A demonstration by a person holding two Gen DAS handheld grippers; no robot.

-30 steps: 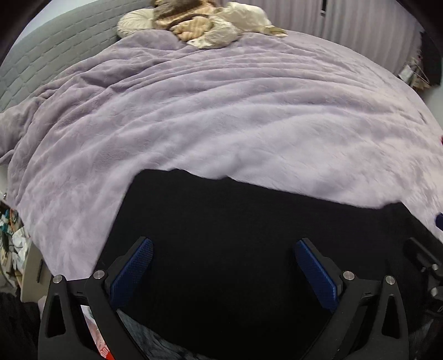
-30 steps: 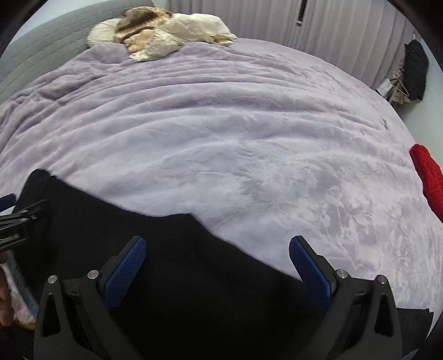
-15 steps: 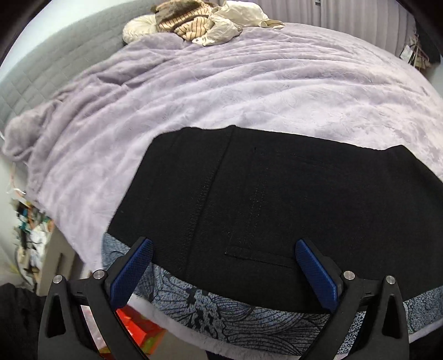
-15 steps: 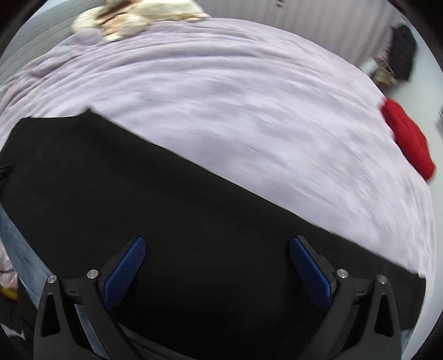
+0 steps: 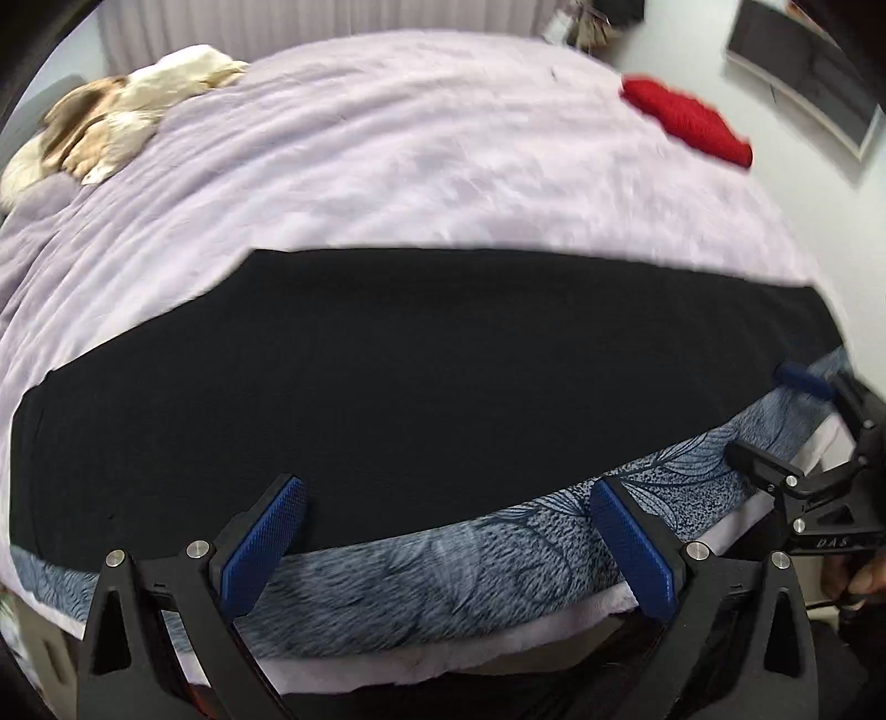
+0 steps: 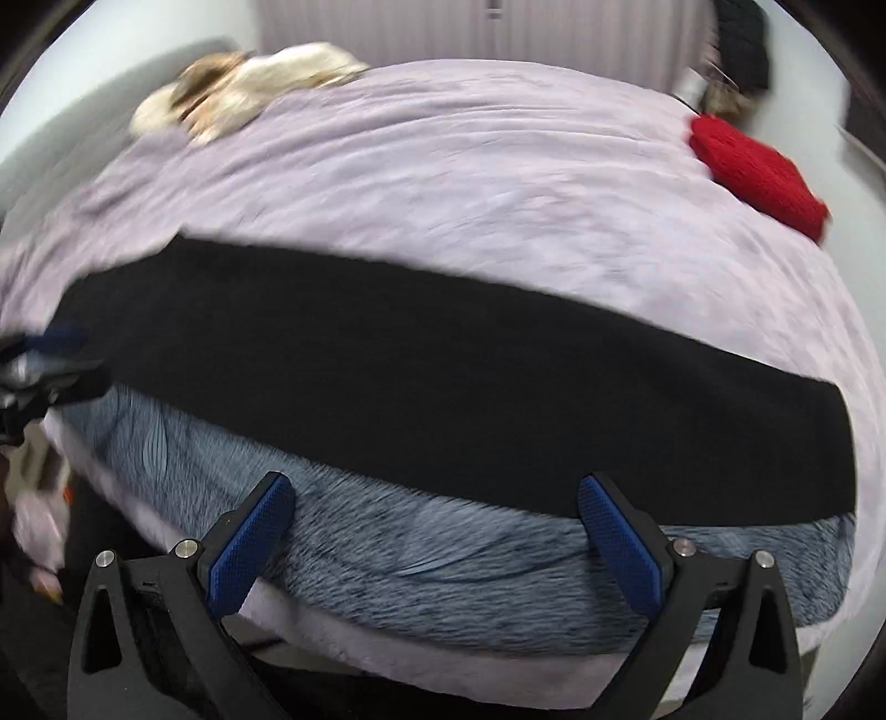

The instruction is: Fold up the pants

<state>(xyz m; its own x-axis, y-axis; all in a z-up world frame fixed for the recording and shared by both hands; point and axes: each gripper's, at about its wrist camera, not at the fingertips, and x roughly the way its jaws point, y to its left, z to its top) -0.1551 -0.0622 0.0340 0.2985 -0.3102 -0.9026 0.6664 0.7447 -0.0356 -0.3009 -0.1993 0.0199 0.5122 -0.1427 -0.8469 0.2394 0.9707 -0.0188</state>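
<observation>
The pants were matt black cloth; the bed's blanket was plush lilac fleece; each claw's pads were knurled blue rubber on black plastic.

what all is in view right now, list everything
pants: 1, black, laid flat in a long band across the near part of the bed
blanket: 1, lilac plush, covering the bed top
patterned cover: 1, blue-grey leaf print, along the near bed edge below the pants
red knit garment: 1, red, far right of the bed
pile of clothes: 1 heap, cream and tan, far left by the head of the bed
curtain: 1, pale striped, behind the bed
dark clothing: black, hanging at far right
left gripper: 1, black with blue pads, open, holding nothing
right gripper: 1, black with blue pads, open, holding nothing
</observation>
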